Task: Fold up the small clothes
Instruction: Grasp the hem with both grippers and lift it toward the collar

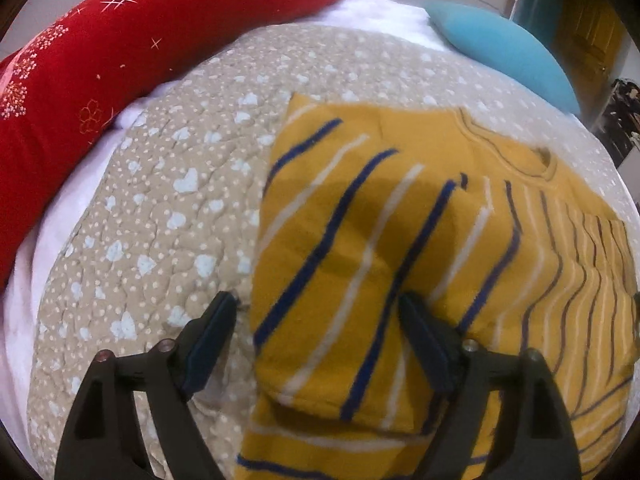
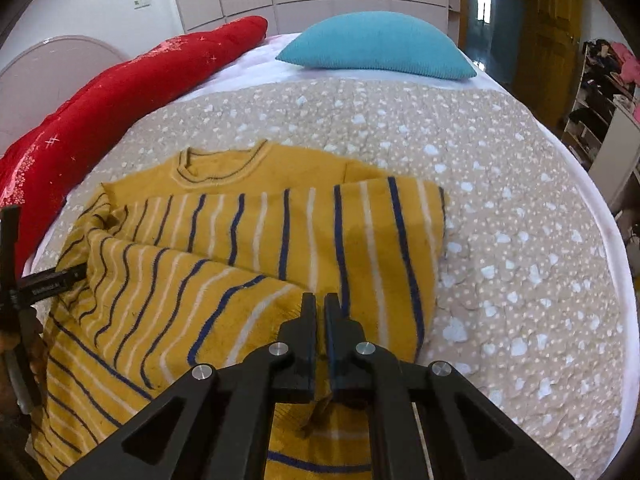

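A mustard sweater with blue and white stripes lies flat on the beige quilt, collar at the far end. One side is folded over its middle. My left gripper hangs open just above that fold, one finger over the quilt and the other over the cloth, holding nothing. In the right wrist view the sweater spreads from centre to left. My right gripper is shut low over its near part, and a sliver of yellow cloth shows between the pads. The left tool's black body juts in at the left edge.
A long red cushion runs along the bed's left side and a teal pillow lies at the far end. White sheet borders the quilt. Bare quilt spreads right of the sweater. Shelves and a wooden door stand beyond the bed's right edge.
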